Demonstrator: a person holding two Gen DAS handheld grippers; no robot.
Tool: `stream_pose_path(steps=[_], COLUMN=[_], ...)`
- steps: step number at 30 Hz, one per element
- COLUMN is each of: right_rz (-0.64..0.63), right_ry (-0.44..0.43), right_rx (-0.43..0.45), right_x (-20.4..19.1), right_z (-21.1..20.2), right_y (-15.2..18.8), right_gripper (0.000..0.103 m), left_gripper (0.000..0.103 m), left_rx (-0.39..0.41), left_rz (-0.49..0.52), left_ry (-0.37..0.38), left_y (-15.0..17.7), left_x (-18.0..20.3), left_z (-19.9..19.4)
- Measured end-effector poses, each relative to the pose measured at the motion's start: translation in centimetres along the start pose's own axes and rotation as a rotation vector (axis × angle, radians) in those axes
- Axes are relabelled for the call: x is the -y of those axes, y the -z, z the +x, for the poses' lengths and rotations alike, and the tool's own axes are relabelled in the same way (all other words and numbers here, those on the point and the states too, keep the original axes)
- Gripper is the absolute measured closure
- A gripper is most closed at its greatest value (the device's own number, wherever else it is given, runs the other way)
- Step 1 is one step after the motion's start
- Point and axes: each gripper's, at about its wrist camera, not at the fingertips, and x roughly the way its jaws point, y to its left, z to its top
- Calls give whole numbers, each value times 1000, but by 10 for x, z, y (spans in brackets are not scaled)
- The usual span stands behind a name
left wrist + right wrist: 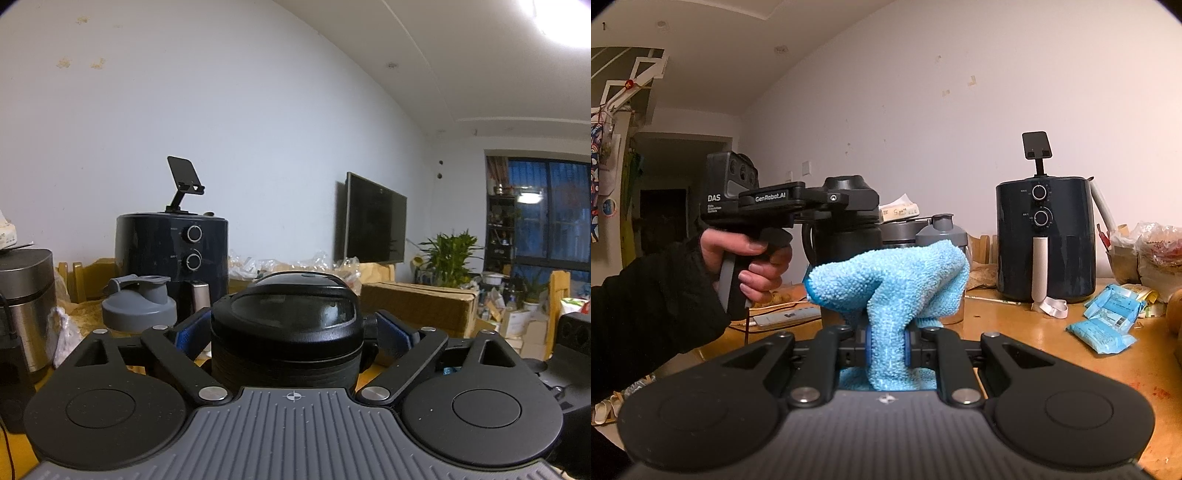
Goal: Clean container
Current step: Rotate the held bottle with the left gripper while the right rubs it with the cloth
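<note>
Two tools at frame centre: my left gripper stands apart around the black container; my right gripper pinches the blue cloth.

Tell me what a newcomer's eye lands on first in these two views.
First, the bright blue cloth pinched in the shut right gripper, bunched up in the middle of the right wrist view. Next, the black container with its domed lid, filling the space between the fingers of the left gripper. Behind both, a dark air fryer with two dials stands on the wooden table by the wall.
</note>
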Motion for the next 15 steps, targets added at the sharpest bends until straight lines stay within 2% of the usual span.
stream_pose_path(steps=[5, 15], right_rz=[-1, 4], right_ry=[-1, 0], right_rx=[-7, -17], right_x=[-2, -1], right_z=[3, 8], right_y=[0, 4], right_gripper=[92, 91], left_gripper=[8, 8], left_rx=[40, 19], left_rz=[-22, 24], left_ry=[-54, -185], left_y=[-1, -7], left_x=[2, 21], left_z=[-4, -3])
